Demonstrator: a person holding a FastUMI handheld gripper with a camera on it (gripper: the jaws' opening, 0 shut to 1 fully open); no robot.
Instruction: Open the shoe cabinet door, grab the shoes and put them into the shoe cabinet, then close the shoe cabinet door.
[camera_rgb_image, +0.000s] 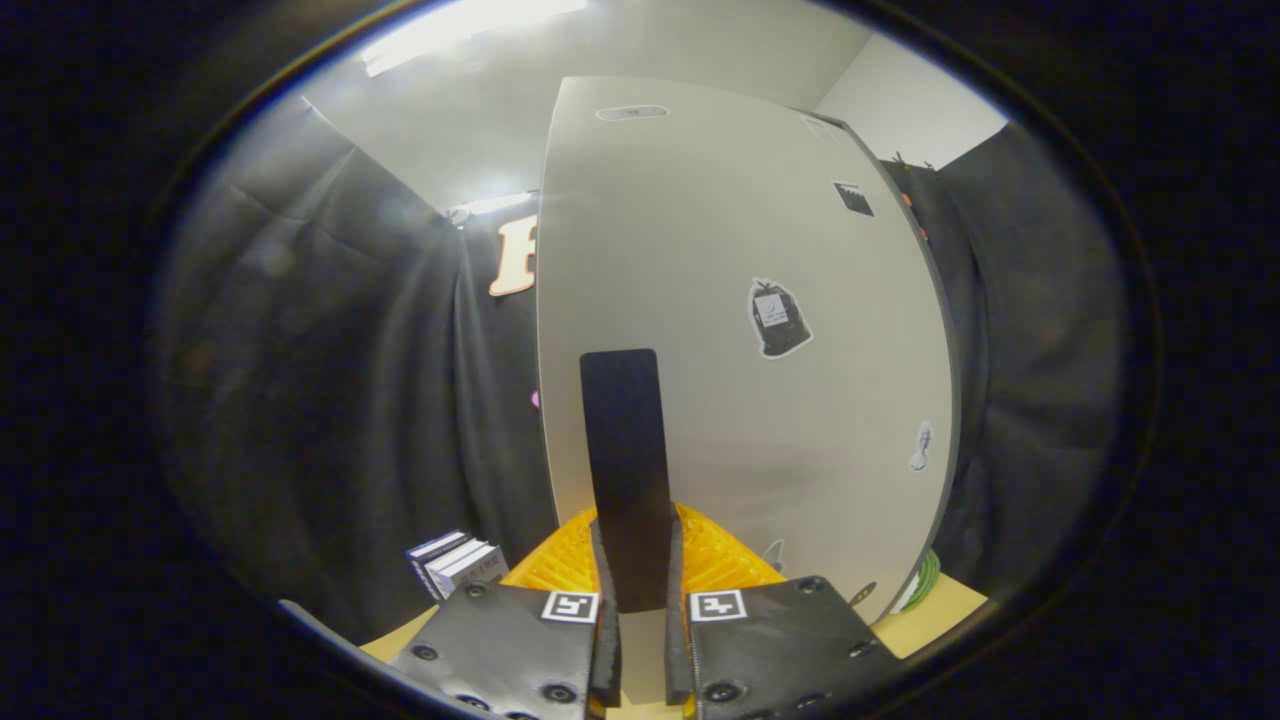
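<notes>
Between the fingers: a flat black handle (627, 470), a tall rounded-corner strip, matte and dark, standing upright on the cabinet door
Claw: the gripper (637, 600) has its two dark fingers drawn in on the handle's lower end, one pad on each side of it, so it is pinching the handle
Fingers: black plates with screw heads and a small square black-and-white marker on each; ribbed orange parts flare out just behind the inner pads
Door: the shoe cabinet door (720, 330) is a broad, smooth, pale grey-white panel with a thin dark edge, rising straight ahead of and beyond the fingers
Door surface: a few stickers, the largest a black bag-shaped sticker (778, 318) up and to the right of the handle; smaller ones sit nearer the door's right edge
Beside the door: a small stack of books (455, 562) with white page edges stands to the left of the left finger, on a tan floor (940, 610)
Behind: black draped cloth, creased and soft
</notes>
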